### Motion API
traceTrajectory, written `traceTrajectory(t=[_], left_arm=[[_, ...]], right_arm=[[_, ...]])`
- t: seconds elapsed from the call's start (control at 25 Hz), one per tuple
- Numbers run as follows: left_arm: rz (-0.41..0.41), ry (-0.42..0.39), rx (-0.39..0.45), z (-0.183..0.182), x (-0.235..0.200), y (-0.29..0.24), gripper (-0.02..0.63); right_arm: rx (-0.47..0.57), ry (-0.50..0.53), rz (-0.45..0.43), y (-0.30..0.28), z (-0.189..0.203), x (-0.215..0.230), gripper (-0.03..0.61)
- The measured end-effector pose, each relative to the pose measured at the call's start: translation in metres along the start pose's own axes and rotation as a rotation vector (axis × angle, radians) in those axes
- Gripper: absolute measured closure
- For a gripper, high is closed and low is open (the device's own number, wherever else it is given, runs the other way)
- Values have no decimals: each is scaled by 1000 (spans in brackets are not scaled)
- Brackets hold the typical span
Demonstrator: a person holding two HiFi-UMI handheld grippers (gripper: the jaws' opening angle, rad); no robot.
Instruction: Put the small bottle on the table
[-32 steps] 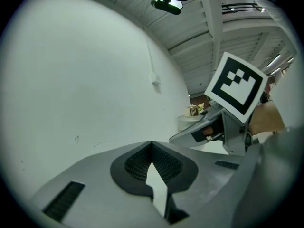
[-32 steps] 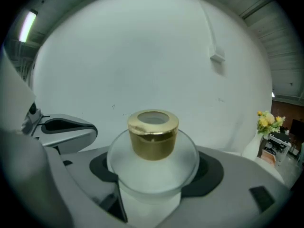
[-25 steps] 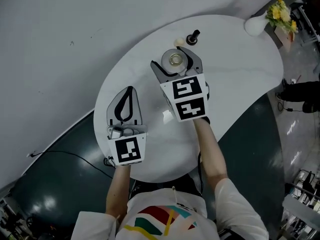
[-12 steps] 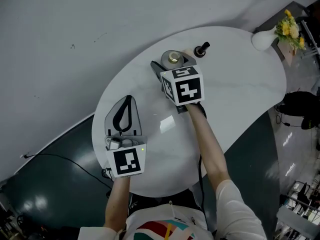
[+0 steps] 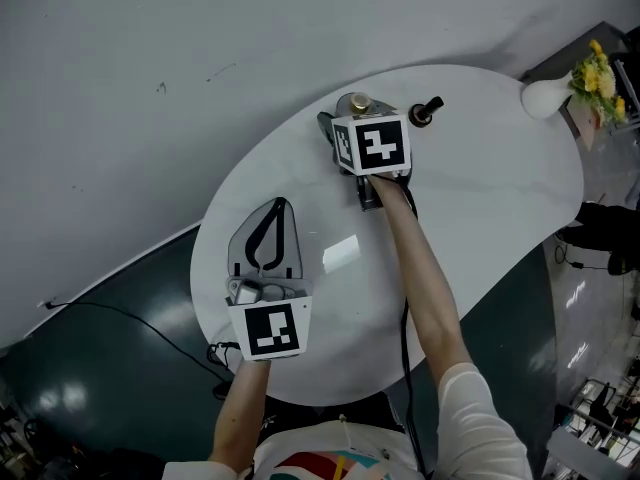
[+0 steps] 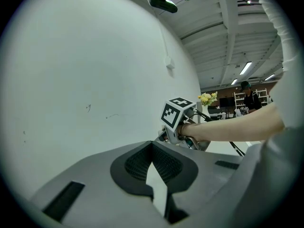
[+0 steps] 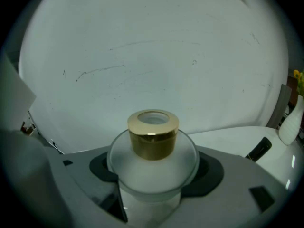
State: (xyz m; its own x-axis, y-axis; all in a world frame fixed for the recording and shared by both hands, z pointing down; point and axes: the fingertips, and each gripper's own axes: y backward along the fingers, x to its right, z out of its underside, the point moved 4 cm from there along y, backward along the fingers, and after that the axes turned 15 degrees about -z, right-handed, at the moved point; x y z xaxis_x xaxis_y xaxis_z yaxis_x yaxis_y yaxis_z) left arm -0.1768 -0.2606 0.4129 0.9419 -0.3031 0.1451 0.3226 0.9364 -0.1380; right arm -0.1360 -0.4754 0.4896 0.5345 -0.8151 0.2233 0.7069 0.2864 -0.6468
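Note:
A small frosted glass bottle (image 7: 152, 163) with a gold collar (image 7: 153, 134) stands upright between the jaws of my right gripper (image 7: 153, 175), which is shut on its round body. In the head view the bottle (image 5: 357, 103) is near the far rim of the white round table (image 5: 480, 188), under the marker cube of the right gripper (image 5: 352, 113). I cannot tell whether its base touches the tabletop. My left gripper (image 5: 279, 206) hovers over the table's near left part, shut with nothing in it; in its own view the left gripper (image 6: 153, 146) points toward the right gripper's cube (image 6: 178, 112).
A black stopper (image 5: 425, 111) lies just right of the bottle, also seen in the right gripper view as the black stopper (image 7: 259, 148). A white vase (image 5: 545, 96) with yellow flowers stands at the table's far right rim. Dark floor surrounds the table; a pale wall lies beyond.
My right gripper has carried the bottle farther away toward the table's far rim, closer to the black stopper. The left gripper has kept its place and stays shut.

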Motion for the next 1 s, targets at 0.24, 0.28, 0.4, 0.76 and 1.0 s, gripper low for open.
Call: traceTrajectory(t=[0.24, 0.28, 0.4, 0.76, 1.0], left_arm=[[-12, 9, -4, 3, -7, 2, 606], [-16, 13, -8, 5, -9, 3, 606], [-20, 5, -29, 13, -11, 8, 606], [-25, 16, -51, 25, -14, 11, 606], [-23, 22, -61, 28, -16, 9, 606]], right_arm=[[-60, 40, 25, -21, 7, 1, 239], [-65, 44, 26, -24, 9, 0, 239], [-71, 34, 30, -29, 12, 0, 239], [-63, 27, 59, -34, 11, 3, 239], [-34, 22, 67, -33, 13, 2, 239]])
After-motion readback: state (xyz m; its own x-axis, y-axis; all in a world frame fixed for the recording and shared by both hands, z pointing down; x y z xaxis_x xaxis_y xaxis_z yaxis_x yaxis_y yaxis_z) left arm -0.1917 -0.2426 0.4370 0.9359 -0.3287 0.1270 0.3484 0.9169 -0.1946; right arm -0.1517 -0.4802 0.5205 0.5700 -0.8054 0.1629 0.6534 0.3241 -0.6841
